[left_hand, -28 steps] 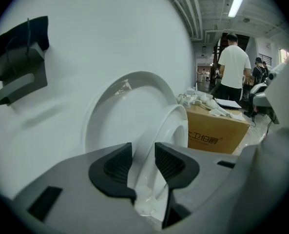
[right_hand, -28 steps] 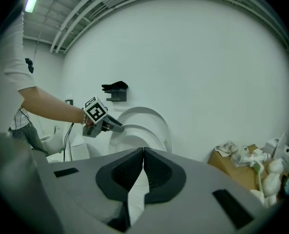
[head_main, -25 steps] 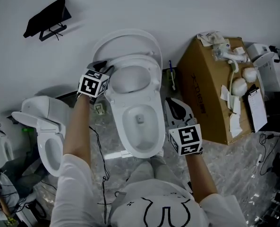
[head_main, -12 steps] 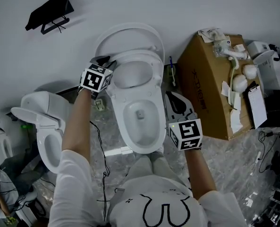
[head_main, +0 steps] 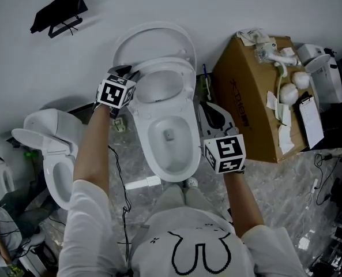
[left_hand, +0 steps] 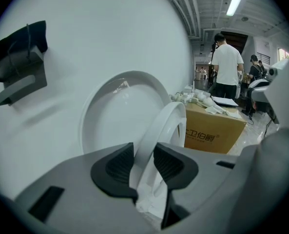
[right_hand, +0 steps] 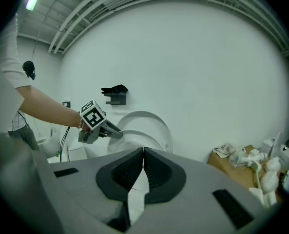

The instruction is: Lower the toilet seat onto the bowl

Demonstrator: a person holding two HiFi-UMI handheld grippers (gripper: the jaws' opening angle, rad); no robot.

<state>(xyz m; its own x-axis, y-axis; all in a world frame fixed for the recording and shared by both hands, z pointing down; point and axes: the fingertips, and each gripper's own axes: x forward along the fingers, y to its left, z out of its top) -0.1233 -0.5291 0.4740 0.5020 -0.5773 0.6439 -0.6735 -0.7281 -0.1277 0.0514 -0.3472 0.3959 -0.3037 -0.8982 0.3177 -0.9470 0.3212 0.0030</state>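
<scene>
A bare white wall point(head_main: 245, 4) backed the toilet, with a black bracket point(head_main: 58, 16) fixed high to the left of the left gripper point(left_hand: 143, 162). That gripper's jaws had just been closing and now clamped the rim of the toilet seat point(left_hand: 159, 126), which ran up between them. The seat was tilted partway off the raised lid point(head_main: 153, 36) beyond it and was not yet down on the bowl point(head_main: 168, 137), below and to that gripper's right. Neither hand had shifted much over the past second, and the seat kept its tilt. The grip looked set, so the lowering seemed ready to begin. The right gripper point(right_hand: 143, 155) hung clenched and empty beside the bowl, on the side away from its partner. To its right stood a cardboard box point(head_main: 248, 103) printed in black Chinese characters, "卫浴" seemingly among them, the rest too unclear to read. Each gripper's cube point(head_main: 114, 92) bore black-and-white square markers. No brand showed on the toilet.
</scene>
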